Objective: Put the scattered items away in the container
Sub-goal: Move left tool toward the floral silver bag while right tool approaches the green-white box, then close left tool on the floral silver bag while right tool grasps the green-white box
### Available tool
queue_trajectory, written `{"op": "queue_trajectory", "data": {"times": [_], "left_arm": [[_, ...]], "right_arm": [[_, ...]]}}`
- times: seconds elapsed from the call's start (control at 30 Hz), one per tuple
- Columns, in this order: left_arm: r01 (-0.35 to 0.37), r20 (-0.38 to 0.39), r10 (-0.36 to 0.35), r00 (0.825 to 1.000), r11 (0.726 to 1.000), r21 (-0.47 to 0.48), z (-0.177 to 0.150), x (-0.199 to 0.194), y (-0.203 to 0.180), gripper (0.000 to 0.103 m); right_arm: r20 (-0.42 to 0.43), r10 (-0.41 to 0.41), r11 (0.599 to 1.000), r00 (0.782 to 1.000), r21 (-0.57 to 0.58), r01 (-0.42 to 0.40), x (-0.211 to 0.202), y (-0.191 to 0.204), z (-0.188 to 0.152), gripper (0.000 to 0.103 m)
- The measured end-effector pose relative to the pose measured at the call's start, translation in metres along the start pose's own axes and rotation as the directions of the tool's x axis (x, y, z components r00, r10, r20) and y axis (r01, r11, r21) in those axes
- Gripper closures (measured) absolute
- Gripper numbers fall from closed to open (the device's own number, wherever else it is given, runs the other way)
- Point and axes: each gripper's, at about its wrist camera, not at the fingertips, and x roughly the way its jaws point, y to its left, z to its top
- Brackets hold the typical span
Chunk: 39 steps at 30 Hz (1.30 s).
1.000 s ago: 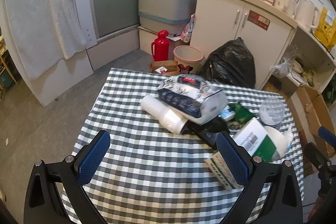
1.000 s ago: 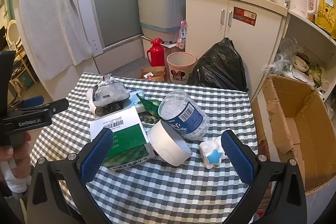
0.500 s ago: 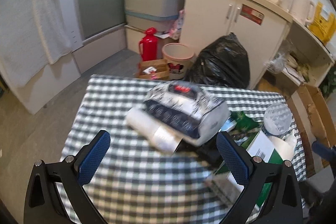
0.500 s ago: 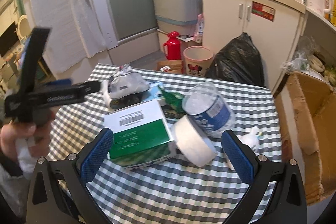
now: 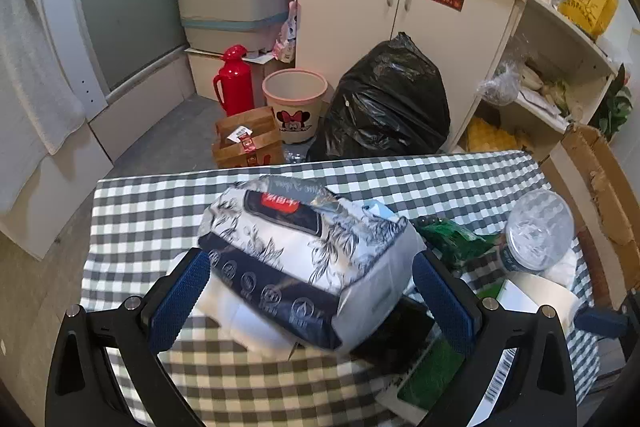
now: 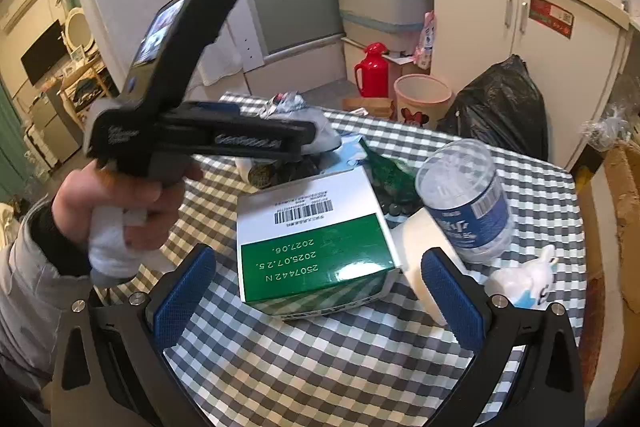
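Bench (image 6: pixel 400 359) under a checked cloth carries the clutter, with the green carton (image 6: pixel 316 247) taken as landmark near its middle. Cardboard box (image 6: pixel 624 195) stands off the bench edge, well right of the carton, open side up. Carton lies flat, barcode and date print facing up. Tissue pack (image 5: pixel 304 259), white with dark print, sits left of the carton on top of other items; the left gripper (image 5: pixel 312 303) is spread wide with the pack between its blue pads, one pad at each end, contact not resolvable. A hand (image 6: pixel 120 203) grips that gripper's handle, left of the carton in the right wrist view. Water bottle (image 6: pixel 468 199) lies on its side just right of the carton, base toward the camera. Tape roll (image 6: pixel 420 247) leans against the carton's right edge, below the bottle. Right gripper (image 6: pixel 320 299) is released, wide apart, hovering over the carton's near side, holding nothing. Small white toy (image 6: pixel 524 279) rests right of the tape roll.
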Motion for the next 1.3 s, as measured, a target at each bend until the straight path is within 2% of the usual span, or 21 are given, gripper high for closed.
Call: {"op": "queue_trajectory", "data": {"times": [0.2, 0.33, 0.43, 0.5, 0.67, 0.8, 0.9, 1.07, 1.3], "left_arm": [[0.010, -0.028, -0.009, 1.000, 1.000, 0.022, 0.004, 0.021, -0.004, 0.000], [0.016, -0.037, -0.015, 0.999, 1.000, 0.016, 0.005, 0.032, -0.001, 0.000], [0.029, -0.039, -0.029, 0.999, 1.000, 0.004, 0.005, 0.037, 0.004, 0.005], [0.038, -0.034, -0.038, 0.999, 0.999, -0.004, 0.006, 0.039, 0.006, 0.015], [0.038, -0.030, -0.038, 0.999, 0.999, -0.005, 0.008, 0.041, 0.009, 0.032], [0.040, -0.020, -0.041, 0.999, 0.999, -0.014, 0.008, 0.041, 0.015, 0.057], [0.056, -0.001, -0.056, 0.998, 0.998, -0.026, 0.008, 0.037, 0.019, 0.068], [0.074, 0.035, -0.072, 0.997, 0.996, -0.052, 0.007, 0.025, 0.027, 0.077], [0.056, 0.073, -0.050, 0.996, 0.995, -0.088, 0.003, -0.001, 0.038, 0.078]], "right_arm": [[-0.014, 0.032, 0.999, 0.999, -0.022, -0.032, 0.010, 0.002, 0.000, 0.000], [-0.013, 0.020, 0.999, 1.000, -0.042, -0.021, 0.013, 0.006, 0.003, 0.000], [-0.016, 0.016, 0.998, 1.000, -0.060, -0.017, 0.017, 0.010, 0.005, 0.000], [-0.017, 0.022, 0.997, 1.000, -0.069, -0.024, 0.020, 0.013, 0.006, 0.000], [-0.019, 0.005, 0.995, 1.000, -0.098, -0.007, 0.028, 0.021, 0.007, 0.000], [-0.010, -0.002, 0.995, 1.000, -0.096, 0.001, 0.032, 0.023, 0.011, 0.000], [-0.003, -0.011, 0.995, 1.000, -0.096, 0.011, 0.035, 0.024, 0.013, 0.000], [-0.006, -0.050, 0.987, 0.999, -0.154, 0.048, 0.045, 0.033, 0.013, 0.000], [-0.030, -0.048, 0.987, 0.998, -0.157, 0.042, 0.056, 0.036, 0.010, 0.001]]}}
